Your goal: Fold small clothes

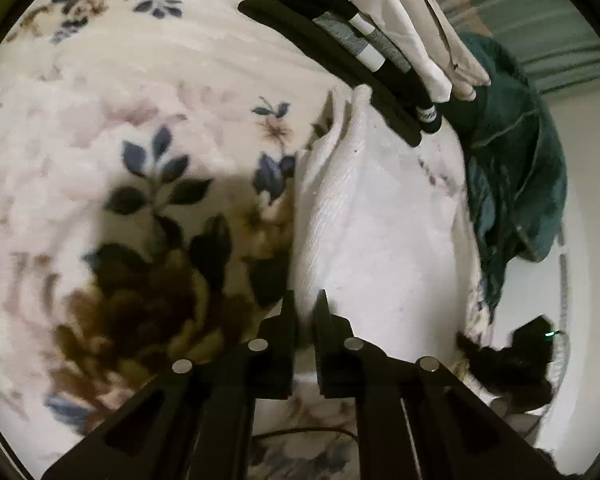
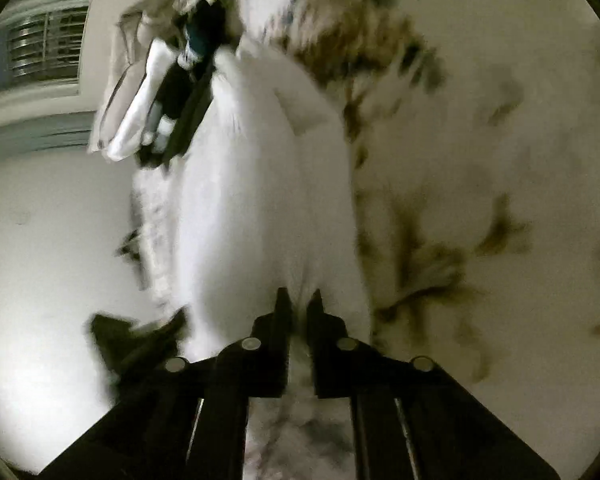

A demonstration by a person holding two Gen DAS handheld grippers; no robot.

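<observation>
- We see the left gripper clenched on the near edge of the white cloth, which lies on the floral blanket.
- The right gripper likewise pinches the white cloth.
- A black tray of folded garments borders the cloth's far end; a teal garment lies beside it.
</observation>
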